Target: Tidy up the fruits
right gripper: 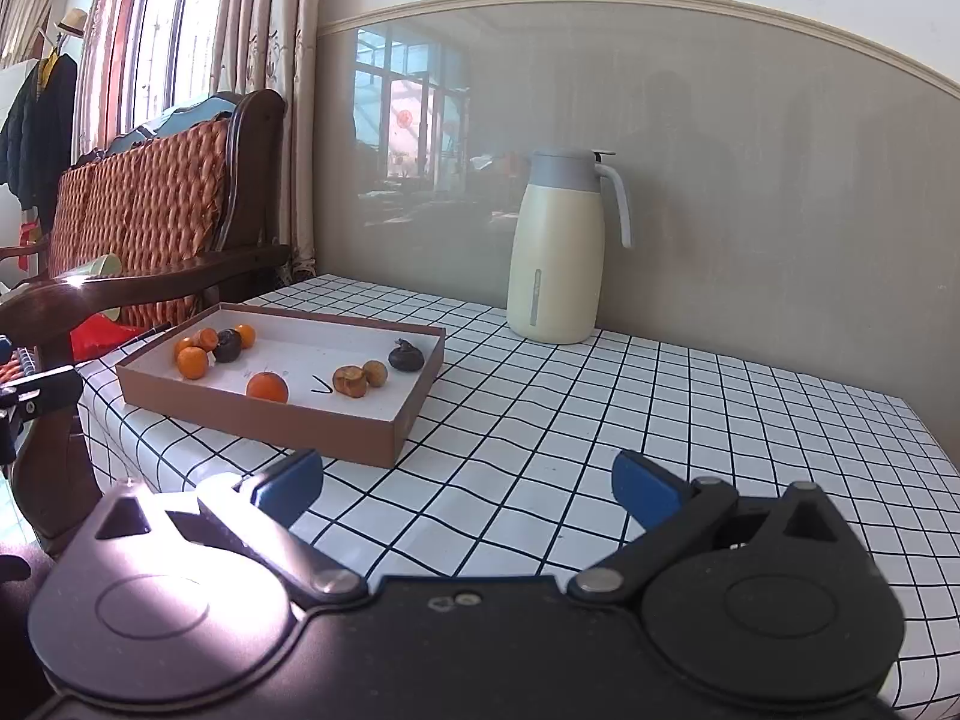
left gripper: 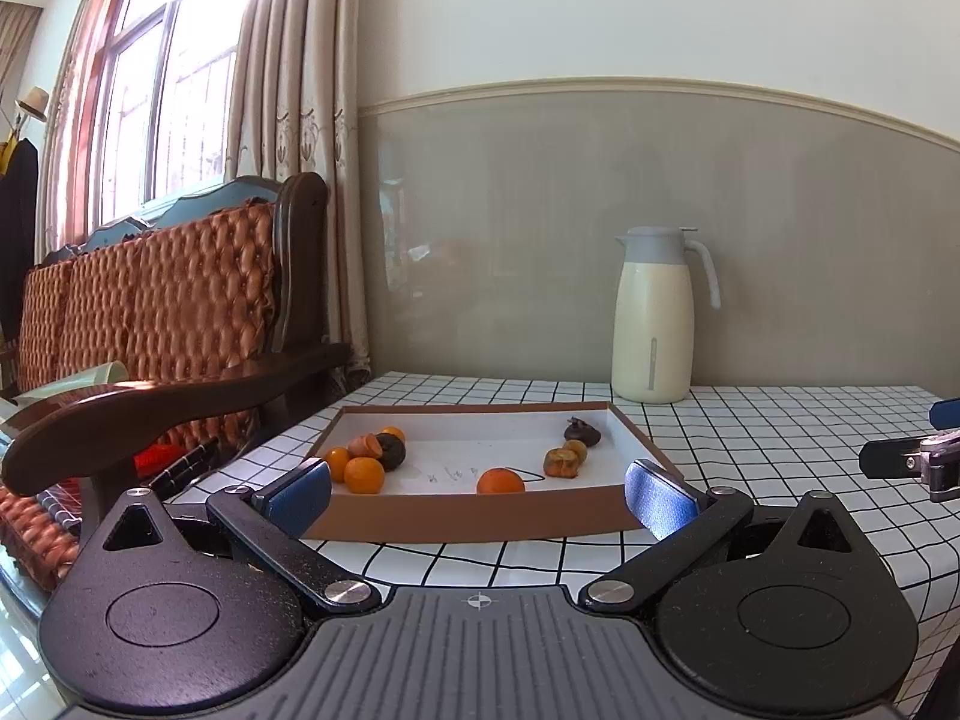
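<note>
A shallow brown cardboard tray (left gripper: 480, 517) (right gripper: 384, 444) with a white floor lies on the checked tablecloth. At its left, several small oranges (left gripper: 363, 474) (right gripper: 193, 362) cluster around a dark fruit (left gripper: 391, 451) (right gripper: 228, 345). One orange (left gripper: 500, 481) (right gripper: 267, 387) sits alone at the front middle. At the right lie two brownish fruits (left gripper: 560, 462) (right gripper: 350, 381) and a dark fruit (left gripper: 582, 433) (right gripper: 406, 356). My left gripper (left gripper: 477, 489) is open and empty just before the tray's near wall. My right gripper (right gripper: 468, 480) is open and empty over the cloth, right of the tray.
A cream thermos jug (left gripper: 654, 324) (right gripper: 558, 252) stands at the back by the wall. A wooden armchair with woven cushions (left gripper: 162, 324) (right gripper: 144, 210) stands left of the table. The right gripper's tip (left gripper: 906, 459) shows at the left wrist view's right edge.
</note>
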{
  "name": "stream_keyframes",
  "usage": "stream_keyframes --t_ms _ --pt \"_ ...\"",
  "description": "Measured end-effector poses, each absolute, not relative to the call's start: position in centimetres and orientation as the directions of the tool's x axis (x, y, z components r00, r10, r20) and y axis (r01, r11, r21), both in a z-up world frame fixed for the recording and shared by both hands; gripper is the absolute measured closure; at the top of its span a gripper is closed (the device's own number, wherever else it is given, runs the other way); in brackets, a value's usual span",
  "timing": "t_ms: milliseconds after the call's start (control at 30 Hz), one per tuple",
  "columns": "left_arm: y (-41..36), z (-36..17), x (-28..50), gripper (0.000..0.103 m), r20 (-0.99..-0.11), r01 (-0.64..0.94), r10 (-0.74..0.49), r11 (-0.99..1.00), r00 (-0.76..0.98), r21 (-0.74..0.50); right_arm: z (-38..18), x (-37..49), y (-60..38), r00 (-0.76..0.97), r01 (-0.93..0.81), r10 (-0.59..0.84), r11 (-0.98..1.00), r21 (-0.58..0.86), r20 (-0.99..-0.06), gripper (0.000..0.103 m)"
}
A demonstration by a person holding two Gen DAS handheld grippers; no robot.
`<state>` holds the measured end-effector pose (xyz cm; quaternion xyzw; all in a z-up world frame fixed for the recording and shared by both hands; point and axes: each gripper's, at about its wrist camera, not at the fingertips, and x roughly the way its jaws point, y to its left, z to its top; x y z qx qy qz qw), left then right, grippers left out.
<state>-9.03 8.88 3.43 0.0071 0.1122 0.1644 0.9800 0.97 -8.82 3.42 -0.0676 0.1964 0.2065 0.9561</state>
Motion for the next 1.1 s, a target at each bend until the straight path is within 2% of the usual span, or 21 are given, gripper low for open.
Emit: stream_keyframes --t_ms 1100 --pt "9.03 3.49 -9.68 0.0 -0.189 -0.333 0.333 0.942 0.924 0.031 3.41 0.94 -8.82 0.838 -0.422 0.369 0.905 -0.05 -0.402 0.006"
